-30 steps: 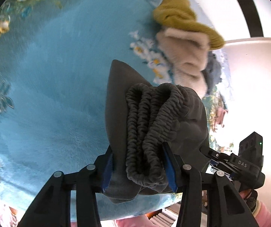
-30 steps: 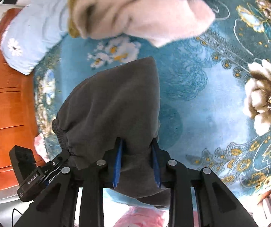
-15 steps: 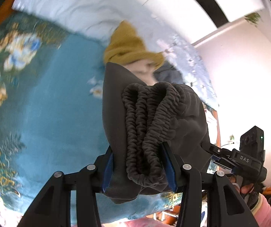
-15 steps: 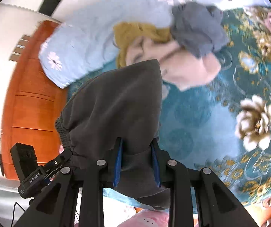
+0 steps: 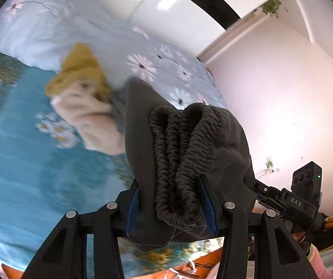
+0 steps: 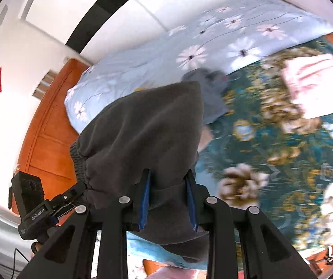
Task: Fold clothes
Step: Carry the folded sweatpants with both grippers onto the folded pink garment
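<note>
A dark grey garment (image 5: 189,153) with a gathered elastic waistband (image 5: 178,144) is held up off the bed by both grippers. My left gripper (image 5: 169,205) is shut on the bunched waistband. My right gripper (image 6: 167,203) is shut on the garment's smooth cloth (image 6: 143,134). Each gripper shows in the other's view, the right one (image 5: 292,200) at right and the left one (image 6: 40,211) at lower left. A pile of other clothes lies on the bed: a mustard piece (image 5: 80,69), a cream fleece (image 5: 92,116) and a blue-grey piece (image 6: 210,93).
The bed has a teal floral blanket (image 5: 26,162) and a pale blue daisy-print quilt (image 6: 213,46) along its far side. An orange wooden headboard (image 6: 47,134) stands at left. A folded pink-white item (image 6: 313,83) lies on the blanket at right. White walls lie beyond.
Both grippers have lifted and tilted upward with the grey garment; the views now take in the quilt and walls rather than the blanket. Both grips are unchanged.
</note>
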Action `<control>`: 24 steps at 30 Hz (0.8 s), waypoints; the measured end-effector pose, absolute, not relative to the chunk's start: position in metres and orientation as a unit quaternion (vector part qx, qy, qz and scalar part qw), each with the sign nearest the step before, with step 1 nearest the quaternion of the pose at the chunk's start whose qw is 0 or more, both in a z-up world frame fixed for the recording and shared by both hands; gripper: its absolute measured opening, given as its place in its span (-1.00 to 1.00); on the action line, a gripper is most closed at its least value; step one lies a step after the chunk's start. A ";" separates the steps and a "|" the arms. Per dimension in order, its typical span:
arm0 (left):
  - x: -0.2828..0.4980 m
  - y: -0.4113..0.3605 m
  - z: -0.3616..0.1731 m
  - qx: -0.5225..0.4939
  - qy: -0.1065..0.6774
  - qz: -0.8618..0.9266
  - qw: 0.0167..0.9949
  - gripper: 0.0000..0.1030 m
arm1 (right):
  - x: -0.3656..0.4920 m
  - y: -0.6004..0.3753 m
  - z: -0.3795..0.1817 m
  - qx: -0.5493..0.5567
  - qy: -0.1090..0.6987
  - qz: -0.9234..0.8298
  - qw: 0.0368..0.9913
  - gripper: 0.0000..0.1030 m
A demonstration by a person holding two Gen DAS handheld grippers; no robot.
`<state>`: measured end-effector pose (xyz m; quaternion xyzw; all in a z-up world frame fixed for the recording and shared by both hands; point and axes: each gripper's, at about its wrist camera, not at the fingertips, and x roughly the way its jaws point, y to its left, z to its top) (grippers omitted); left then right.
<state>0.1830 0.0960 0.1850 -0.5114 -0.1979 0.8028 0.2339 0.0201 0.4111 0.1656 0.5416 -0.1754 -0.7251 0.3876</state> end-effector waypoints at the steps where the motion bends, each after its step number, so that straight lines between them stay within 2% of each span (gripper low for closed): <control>1: 0.184 0.112 0.186 -0.517 -0.191 0.799 0.240 -0.04 | 0.016 0.427 0.165 0.541 -0.179 -0.728 0.381 -0.44; 9: 0.183 0.195 0.187 -0.544 -0.134 0.780 0.281 -0.04 | -0.002 0.506 0.145 0.544 -0.232 -0.733 0.335 -0.44; 24: 0.129 0.298 0.159 -0.568 -0.079 0.722 0.386 -0.04 | -0.025 0.571 0.134 0.543 -0.284 -0.762 0.207 -0.44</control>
